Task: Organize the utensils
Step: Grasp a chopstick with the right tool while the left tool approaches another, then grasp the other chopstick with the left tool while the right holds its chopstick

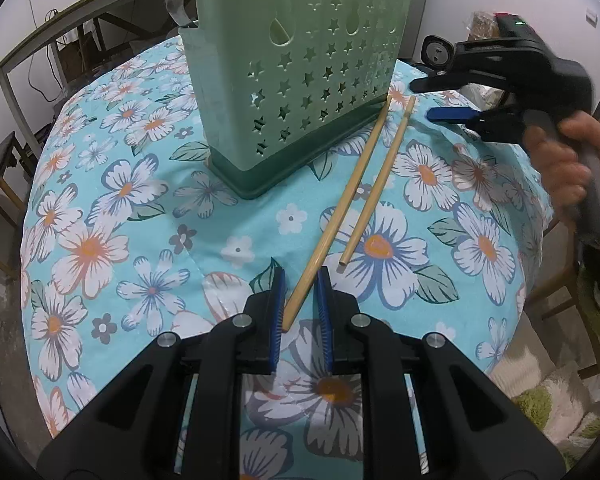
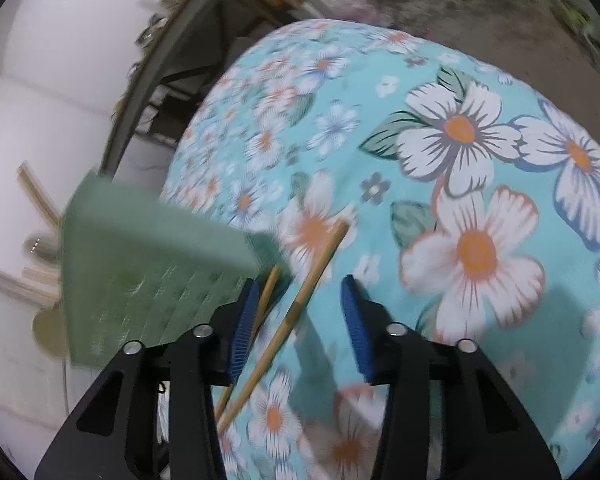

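Note:
A green star-holed utensil holder point(image 1: 300, 80) stands on the floral tablecloth point(image 1: 140, 208). Two bamboo chopsticks lie side by side to its right. My left gripper point(image 1: 300, 274) is shut on the near end of the longer chopstick point(image 1: 340, 208), which runs slantwise between the blue pads. The second chopstick point(image 1: 380, 184) lies free beside it. A hand point(image 1: 560, 160) holds my right gripper point(image 1: 424, 100) at the chopsticks' far ends. In the blurred right wrist view, the right gripper point(image 2: 300, 282) is open with one chopstick point(image 2: 320, 264) between its apart pads. The other chopstick point(image 2: 266, 292) lies by its left finger, next to the holder point(image 2: 152, 272).
Chopsticks point(image 2: 36, 196) and a spoon point(image 2: 48, 328) stick out of the holder. The round table drops off on all sides. A long workbench point(image 1: 60, 28) stands behind on the left, a wooden chair point(image 1: 560, 296) on the right, and a shaggy rug point(image 1: 552, 404) lies below it.

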A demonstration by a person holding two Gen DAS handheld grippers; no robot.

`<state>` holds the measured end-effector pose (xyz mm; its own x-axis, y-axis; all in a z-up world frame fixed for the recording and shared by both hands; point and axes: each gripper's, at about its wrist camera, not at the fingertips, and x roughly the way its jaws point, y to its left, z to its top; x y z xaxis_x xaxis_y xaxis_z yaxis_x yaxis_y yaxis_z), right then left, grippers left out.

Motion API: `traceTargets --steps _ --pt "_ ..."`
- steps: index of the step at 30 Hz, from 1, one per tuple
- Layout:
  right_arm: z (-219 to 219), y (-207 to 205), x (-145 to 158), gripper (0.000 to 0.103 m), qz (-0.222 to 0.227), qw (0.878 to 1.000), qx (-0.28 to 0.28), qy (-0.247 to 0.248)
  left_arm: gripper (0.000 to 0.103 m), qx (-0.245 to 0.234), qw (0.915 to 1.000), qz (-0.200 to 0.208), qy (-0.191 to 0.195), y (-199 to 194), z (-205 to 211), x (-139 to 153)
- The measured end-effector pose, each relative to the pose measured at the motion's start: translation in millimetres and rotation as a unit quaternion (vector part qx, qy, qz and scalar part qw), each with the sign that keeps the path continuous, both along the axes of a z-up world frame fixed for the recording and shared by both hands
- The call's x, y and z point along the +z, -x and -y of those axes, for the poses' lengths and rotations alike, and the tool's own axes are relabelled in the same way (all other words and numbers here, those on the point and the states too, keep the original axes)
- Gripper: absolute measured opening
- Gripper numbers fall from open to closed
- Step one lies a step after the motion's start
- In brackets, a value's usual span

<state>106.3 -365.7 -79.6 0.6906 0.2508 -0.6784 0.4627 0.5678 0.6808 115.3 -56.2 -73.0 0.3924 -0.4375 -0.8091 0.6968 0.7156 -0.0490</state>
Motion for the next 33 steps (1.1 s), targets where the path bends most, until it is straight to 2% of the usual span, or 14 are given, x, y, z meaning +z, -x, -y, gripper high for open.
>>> traceTargets --steps 4,9,15,22,28,33 --pt "5.0 -14.9 -4.6 0.031 -0.013 1.000 -0.024 0.008 0.015 0.000 1.0000 -0.001 0.002 -0.6 -0.6 -0.1" --pt "4.0 -31.2 -5.4 0.015 -0.035 0.998 -0.026 0.038 0.015 0.000 1.0000 -0.002 0.005 -1.1 -1.3 -0.8" --pt "8.2 -29.9 -2.6 0.013 -0.038 0.997 0.018 0.061 0.015 0.001 1.0000 -0.002 0.007 -1.2 -2.9 -0.4" --pt "0.4 -3.8 8.1 0.013 -0.056 0.989 0.074 0.113 0.013 -0.010 0.9999 -0.003 0.008 5.1 -2.2 1.6" --pt "-3.6 12.0 9.3 0.013 -0.052 0.988 0.082 0.117 0.011 -0.021 0.9997 -0.011 0.004 21.4 2.1 5.3" --pt "-3.7 17.2 10.3 0.013 -0.044 0.989 0.080 0.114 0.011 -0.026 0.9987 -0.042 0.013 34.4 6.5 9.1"
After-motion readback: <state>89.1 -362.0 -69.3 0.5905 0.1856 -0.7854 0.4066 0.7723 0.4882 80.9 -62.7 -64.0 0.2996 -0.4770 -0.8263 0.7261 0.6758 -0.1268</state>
